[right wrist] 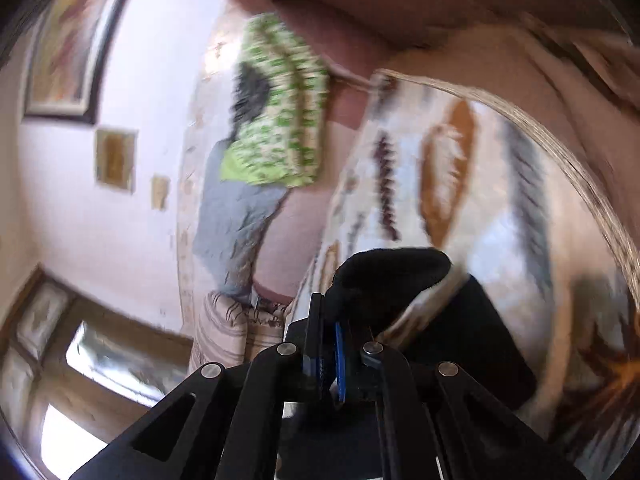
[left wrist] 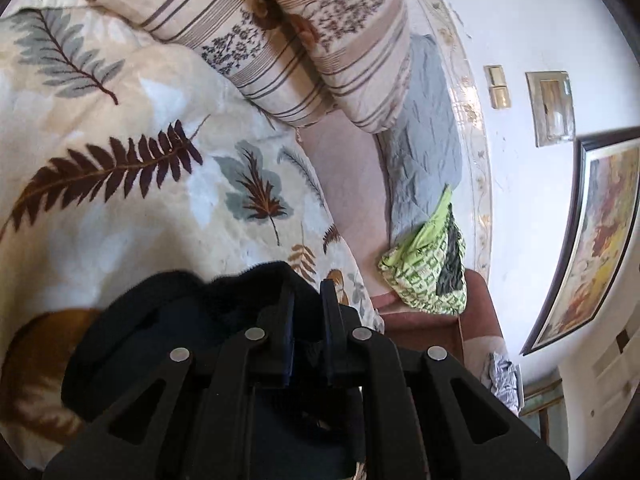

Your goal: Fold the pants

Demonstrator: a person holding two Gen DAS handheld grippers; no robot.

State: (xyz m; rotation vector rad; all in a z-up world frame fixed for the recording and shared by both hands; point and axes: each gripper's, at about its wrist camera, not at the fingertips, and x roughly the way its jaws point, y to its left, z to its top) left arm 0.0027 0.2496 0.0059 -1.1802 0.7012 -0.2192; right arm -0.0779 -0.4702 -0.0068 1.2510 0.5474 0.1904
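1. The biggest thing I see is the puffy quilt with leaf and feather pictures. It fills my left view from 8 o'clock up to 11 o'clock. It looks soft and bumpy, like a fat cloud. I think it is my folding spot, because it is wide and soft.

2. Next are two striped pillows at 12 o'clock in the left view. They are long and plump, with brown lines and tiny flower prints. They lean together at the top of the bed.

3. A wrinkly grey blanket lies at 2 o'clock, beside a curved headboard with shiny trim.

4. A green and white patterned cloth is bunched at 3 o'clock, well apart from my work.

5. The pants are dark, thick and fuzzy. They are at 6 o'clock in both views, right at my fingers, bunched over the quilt.

6. My left gripper pinches a fold of the pants. Its two black fingers sit close, with dark cloth bulging over them.

7. My right gripper is squeezed on another bit of the pants. The right view is blurry, so I guess it is moving. I think I hold two spots to lift and spread the cloth flat.
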